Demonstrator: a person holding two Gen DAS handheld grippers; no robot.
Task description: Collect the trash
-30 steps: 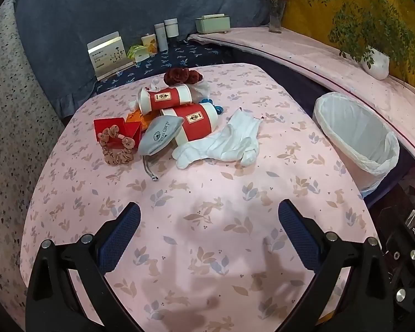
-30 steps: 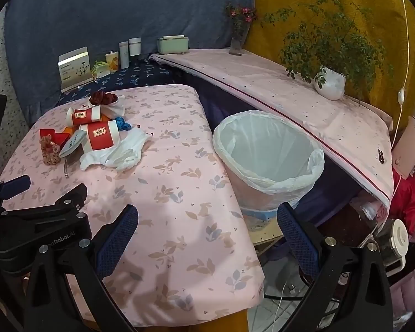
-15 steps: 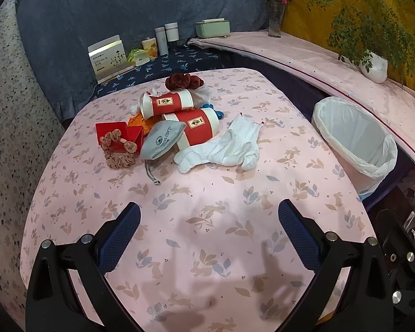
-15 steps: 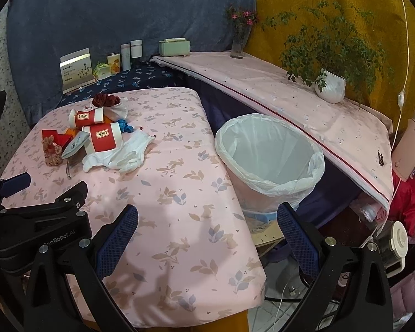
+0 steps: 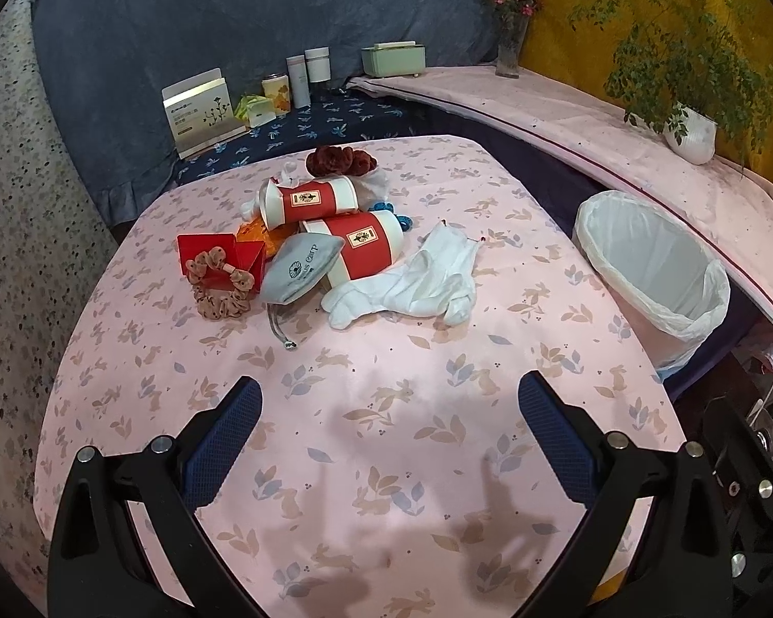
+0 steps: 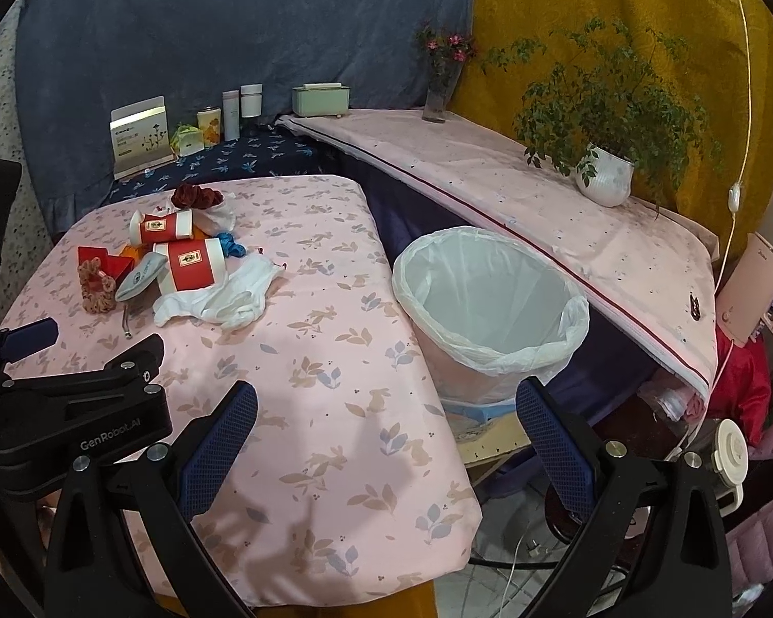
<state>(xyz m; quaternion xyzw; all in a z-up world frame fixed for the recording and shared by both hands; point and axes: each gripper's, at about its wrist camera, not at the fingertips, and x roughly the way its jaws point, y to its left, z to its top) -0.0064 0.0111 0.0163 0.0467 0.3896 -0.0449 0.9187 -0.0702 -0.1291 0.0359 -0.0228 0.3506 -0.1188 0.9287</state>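
Clutter on the pink worktop (image 5: 386, 463) now sits slightly lower and larger in the left wrist view than a second ago, so the left gripper (image 5: 389, 443) is easing forward toward it; nothing in the heap has been moved. The pile lies at about 11 o'clock from that gripper: two red paper cups (image 5: 345, 226) on their sides, crumpled white gloves (image 5: 412, 283) touching the nearer cup, a grey pouch (image 5: 301, 268), a pink scrunchie (image 5: 219, 286) on a red box (image 5: 201, 252). Both sets of jaws stand wide and carry nothing. The right gripper (image 6: 384, 443) hangs at the near edge, with the lined bin (image 6: 489, 309) at its 12 o'clock, just beside the worktop and seemingly empty. Collection has not begun; this reads as the approach to a first pick, probably the gloves or the nearer cup.
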